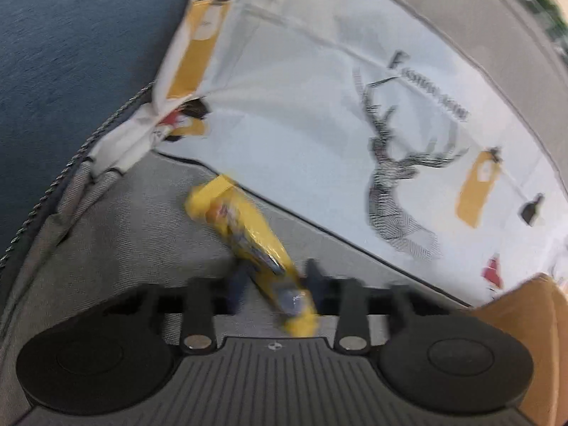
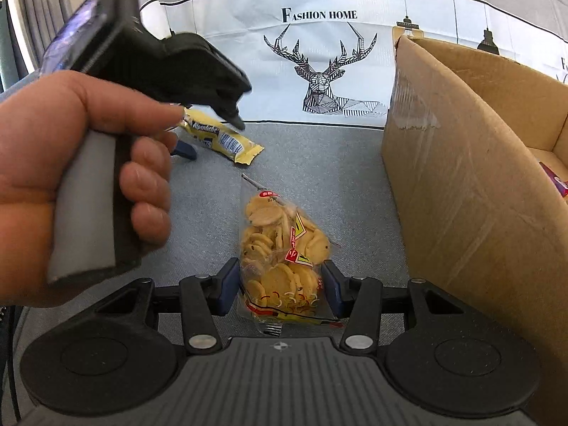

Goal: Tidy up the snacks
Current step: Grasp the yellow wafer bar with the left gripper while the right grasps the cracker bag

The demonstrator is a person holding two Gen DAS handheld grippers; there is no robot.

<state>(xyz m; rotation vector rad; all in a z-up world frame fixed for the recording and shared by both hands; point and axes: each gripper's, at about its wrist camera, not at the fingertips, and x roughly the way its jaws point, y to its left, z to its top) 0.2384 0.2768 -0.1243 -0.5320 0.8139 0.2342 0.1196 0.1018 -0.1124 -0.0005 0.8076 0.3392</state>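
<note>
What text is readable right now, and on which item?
"FASHION HOME": cloth, above the deer drawing.
"Alpenliebe", partly hidden: yellow candy pack.
Red labels on the cracker bag: too small to read.
Left wrist view: cloth print blurred, unreadable.

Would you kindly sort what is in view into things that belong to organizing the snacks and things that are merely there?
Belongs to the job:
- yellow candy pack, between the left tool fingers
- clear bag of round crackers, between the right tool fingers
- cardboard box

Merely there:
- deer-print cloth
- grey fabric surface
</note>
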